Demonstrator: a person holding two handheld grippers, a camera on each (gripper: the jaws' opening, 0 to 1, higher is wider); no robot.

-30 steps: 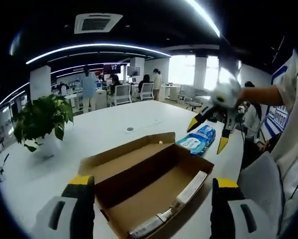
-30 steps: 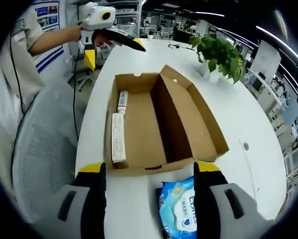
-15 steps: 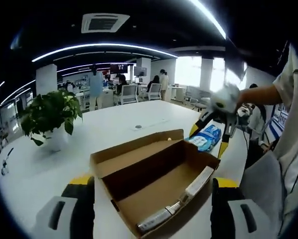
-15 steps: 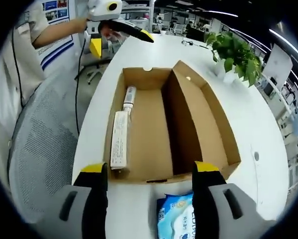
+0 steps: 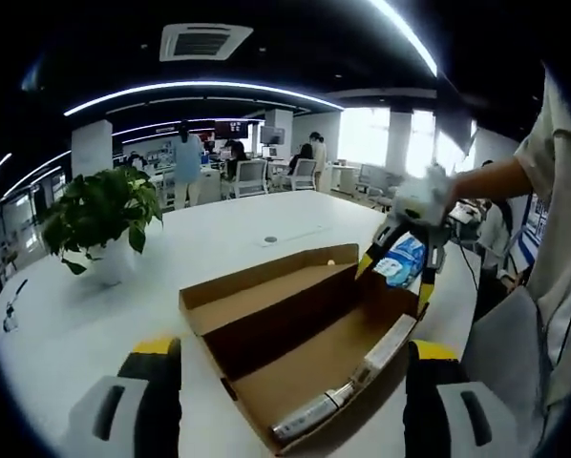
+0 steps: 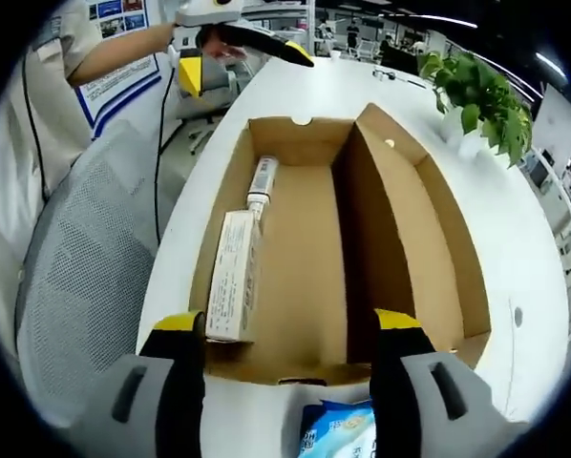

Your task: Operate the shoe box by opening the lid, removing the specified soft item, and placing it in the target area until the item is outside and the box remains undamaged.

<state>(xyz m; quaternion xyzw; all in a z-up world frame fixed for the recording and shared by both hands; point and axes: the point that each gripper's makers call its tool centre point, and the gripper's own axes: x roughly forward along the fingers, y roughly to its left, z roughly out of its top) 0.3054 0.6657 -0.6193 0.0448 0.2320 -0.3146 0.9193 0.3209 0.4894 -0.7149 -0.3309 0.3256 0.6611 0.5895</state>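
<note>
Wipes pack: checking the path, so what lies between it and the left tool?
In the right gripper view the open shoe box lies between the wipes pack and the left tool.

potted plant (image 5: pixel 102 221) on white table (image 5: pixel 209 239), mesh chair (image 6: pixel 71 277) beside

Carton (image 6: pixel 234 277) and tube (image 6: pixel 262 181) in shoe box (image 6: pixel 400 258), wipes pack (image 6: pixel 335 431) outside

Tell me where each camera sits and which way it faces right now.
Left gripper view: rides the left hand-held gripper, facing across the open brown cardboard shoe box toward the right hand-held gripper; a sleeve shows.
Right gripper view: rides the right hand-held gripper, looking down the box's length at the left one.
Shared: box, white table, potted plant.
</note>
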